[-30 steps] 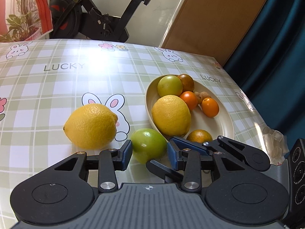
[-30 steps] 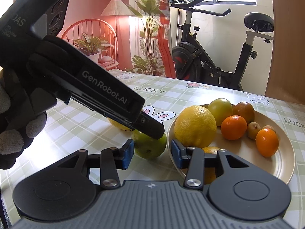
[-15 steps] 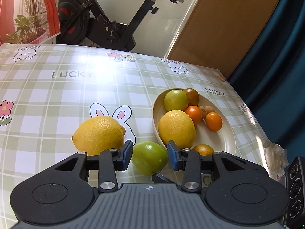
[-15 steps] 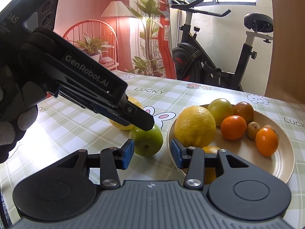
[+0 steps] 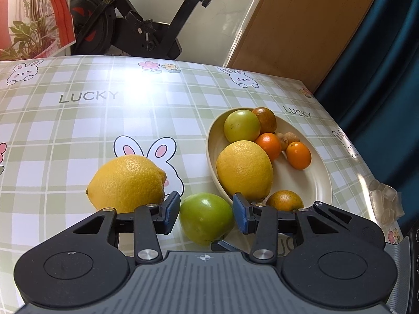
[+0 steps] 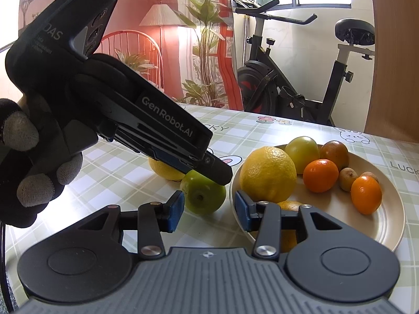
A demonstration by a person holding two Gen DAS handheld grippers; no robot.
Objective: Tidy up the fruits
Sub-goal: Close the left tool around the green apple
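Left gripper [image 5: 207,213]: jaws have just been opening, pads apart, the green apple [image 5: 206,218] between them on the tablecloth [image 5: 78,130], a sliver of gap on each side, not clamped. Right gripper [image 6: 208,211]: fingers apart, nothing between them, hovering just short of the same apple and the plate [image 6: 387,225] rim. Step in hand, as judged: taking the apple for the plate. Advice: settle the pads level across the apple's widest girth before closing, since it is round and smooth and may roll toward the plate rim just beside the right-side pad; lift clear of that rim. Count: loose lemon [image 5: 127,183], one, just beyond the left-side pad. On the plate beyond the right-side pad: lemon, one; greenish-yellow round fruit, one; dark brownish fruit, one; bright orange citrus, two; duller orange citrus at the near rim, one; small brown fruits, two.
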